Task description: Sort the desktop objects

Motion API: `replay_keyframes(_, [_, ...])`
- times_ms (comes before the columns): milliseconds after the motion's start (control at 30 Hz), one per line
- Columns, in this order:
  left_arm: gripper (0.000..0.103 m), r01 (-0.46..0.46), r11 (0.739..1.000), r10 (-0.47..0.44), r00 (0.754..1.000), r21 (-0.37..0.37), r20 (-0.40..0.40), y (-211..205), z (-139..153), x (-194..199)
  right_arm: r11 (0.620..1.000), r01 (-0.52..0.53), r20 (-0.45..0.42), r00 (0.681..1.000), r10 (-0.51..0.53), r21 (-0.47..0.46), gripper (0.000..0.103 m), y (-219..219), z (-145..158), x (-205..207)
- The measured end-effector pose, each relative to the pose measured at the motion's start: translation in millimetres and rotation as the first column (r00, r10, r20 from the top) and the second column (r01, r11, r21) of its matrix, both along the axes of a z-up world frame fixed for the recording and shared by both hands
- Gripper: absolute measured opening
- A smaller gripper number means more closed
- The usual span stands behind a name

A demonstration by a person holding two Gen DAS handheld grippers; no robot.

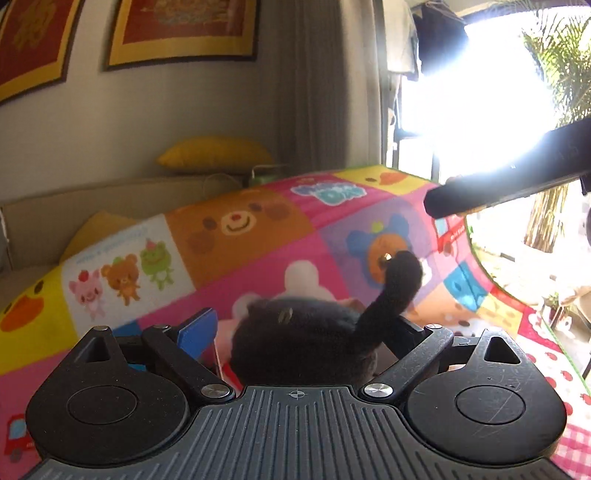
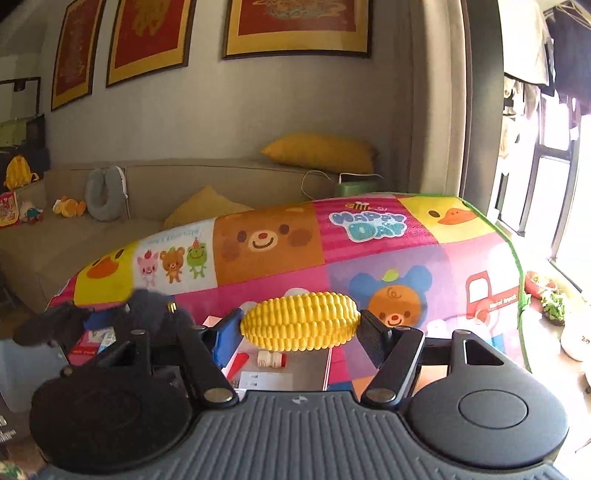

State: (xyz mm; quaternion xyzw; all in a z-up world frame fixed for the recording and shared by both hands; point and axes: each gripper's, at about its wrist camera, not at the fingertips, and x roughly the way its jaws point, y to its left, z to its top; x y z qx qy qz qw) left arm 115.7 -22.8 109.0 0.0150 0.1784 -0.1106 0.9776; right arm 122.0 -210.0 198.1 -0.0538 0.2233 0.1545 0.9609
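I am holding a yellow corn cob [image 2: 300, 325] crosswise in my right tongs [image 2: 301, 334], one pad pressing on each end of it, and it is hanging above the table. Just below it a small white bottle with a red cap [image 2: 271, 359] is lying on its side in a shallow tray [image 2: 306, 373]. In my left tongs [image 1: 295, 332] a black plush toy [image 1: 299, 336] is sitting between wide-standing jaws; the blue pad [image 1: 197, 330] on the left is standing clear of the fur, and I cannot tell whether the right finger is touching it. The toy's tail [image 1: 397, 284] is curling up to the right. Beyond both, the cartoon-patterned tablecloth [image 2: 369, 254] is spreading out to the far edge. Farther back a beige sofa [image 2: 147, 206] is carrying yellow cushions [image 2: 321, 151], with red framed pictures [image 2: 299, 26] hanging on the wall above.
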Motion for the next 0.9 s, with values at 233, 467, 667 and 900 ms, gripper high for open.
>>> replay_keyframes(233, [0.103, -0.017, 0.999, 0.02, 0.995, 0.034, -0.093, 38.6, -49.9, -40.8, 1.0, 0.003, -0.158, 0.987, 0.002, 0.028, 0.072, 23.6, -45.1, 76.2])
replay_keyframes(467, [0.103, -0.058, 0.995, 0.07, 0.986, 0.083, -0.15, 66.9, -82.0, -59.0, 1.0, 0.016, -0.263, 0.965, -0.02, -0.014, 0.072, 39.2, -88.8, 101.5])
replay_keyframes(667, [0.103, -0.208, 0.973, 0.224, 0.958, 0.102, -0.18, 92.5, -91.0, -54.9, 0.997, -0.055, -0.255, 0.966, 0.041, -0.051, 0.073, 65.1, -87.0, 85.3])
replay_keyframes(900, [0.103, -0.315, 0.947, 0.32, 0.93, 0.06, -0.181, 127.7, -91.9, -66.1, 0.939, -0.306, -0.264, 0.929, 0.26, -0.155, 0.054, 165.0, -90.9, 61.3])
